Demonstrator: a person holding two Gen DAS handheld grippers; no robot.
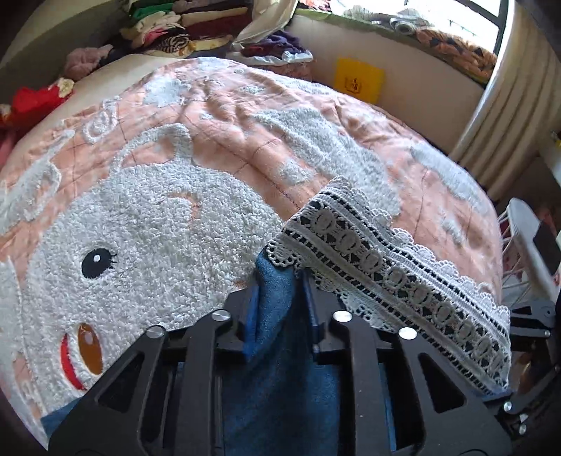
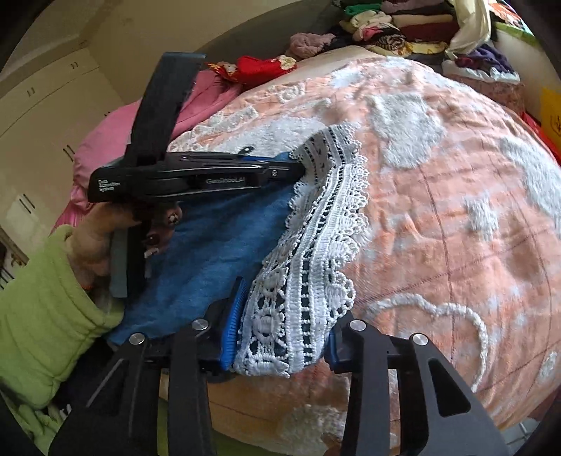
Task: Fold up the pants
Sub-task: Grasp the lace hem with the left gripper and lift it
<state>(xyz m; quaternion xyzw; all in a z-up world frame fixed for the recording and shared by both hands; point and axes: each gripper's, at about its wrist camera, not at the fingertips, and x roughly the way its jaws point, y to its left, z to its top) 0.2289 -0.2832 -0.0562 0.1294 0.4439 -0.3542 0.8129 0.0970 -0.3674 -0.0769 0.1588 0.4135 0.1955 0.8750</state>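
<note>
The blue pants (image 2: 217, 252) are lying on the peach bedspread (image 2: 438, 210) near its front edge, their white lace cuff (image 2: 308, 266) running across it. The left gripper (image 1: 280, 280) is pinching a fold of blue cloth just beside the lace, jaws nearly together. The right gripper (image 2: 280, 336) is clamping the bunched lace at the cuff's other end. A hand in a green sleeve (image 2: 42, 308) is holding the left tool.

Peach quilted bedspread (image 1: 245, 115) on bed; folded clothes pile (image 1: 182, 24) behind; bright window (image 1: 484, 17); cream wardrobe doors (image 2: 45, 105).
</note>
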